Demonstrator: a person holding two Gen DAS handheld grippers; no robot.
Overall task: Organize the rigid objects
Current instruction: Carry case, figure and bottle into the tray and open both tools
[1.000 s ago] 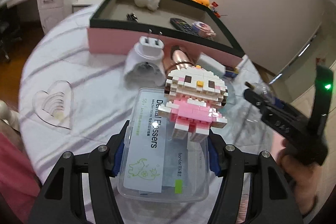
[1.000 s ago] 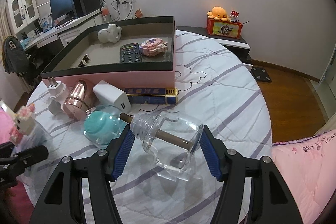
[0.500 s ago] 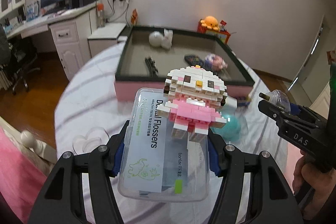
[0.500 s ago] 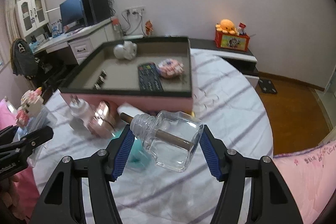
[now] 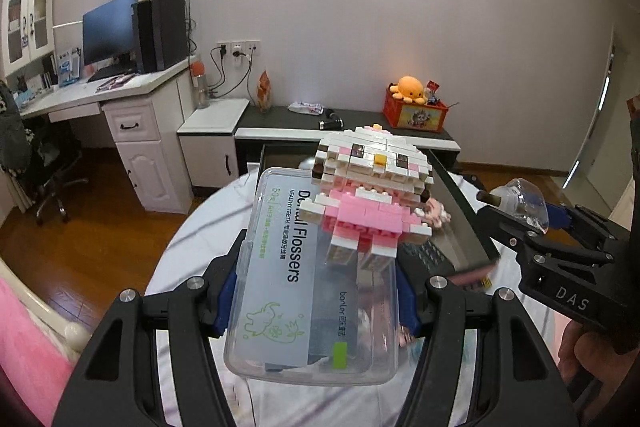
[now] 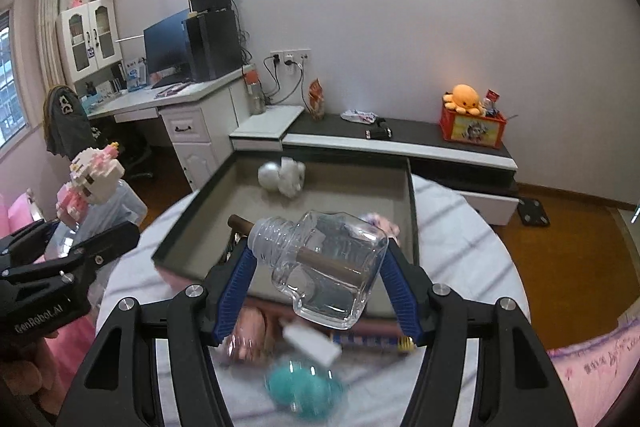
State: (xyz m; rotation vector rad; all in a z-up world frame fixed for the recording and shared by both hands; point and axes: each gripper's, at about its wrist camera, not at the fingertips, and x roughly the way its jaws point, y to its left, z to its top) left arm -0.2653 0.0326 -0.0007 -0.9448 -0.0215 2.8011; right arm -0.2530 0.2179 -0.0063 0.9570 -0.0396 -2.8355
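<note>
My left gripper (image 5: 316, 291) is shut on a clear plastic "Dental Flossers" box (image 5: 296, 279), held in the air. A pink-and-white brick kitty figure (image 5: 368, 187) stands on the box. My right gripper (image 6: 320, 275) is shut on a clear glass bottle (image 6: 324, 263) with a brown stick through its neck, above the near edge of the black-rimmed pink tray (image 6: 412, 211). The tray holds a white figurine (image 6: 282, 177). The right gripper with the bottle (image 5: 520, 201) shows at the right of the left wrist view. The left gripper with the kitty (image 6: 90, 179) shows at the left of the right wrist view.
On the striped round table (image 6: 460, 251) in front of the tray lie a teal round object (image 6: 304, 391), a white charger (image 6: 310, 341), a rose-gold object (image 6: 244, 335) and a blue box (image 6: 372, 341). A desk with a monitor (image 5: 108, 35) and a low cabinet stand behind.
Both grippers have risen and tilted up with their loads. The right gripper has come closer to the tray. The table objects have dropped low in both views.
</note>
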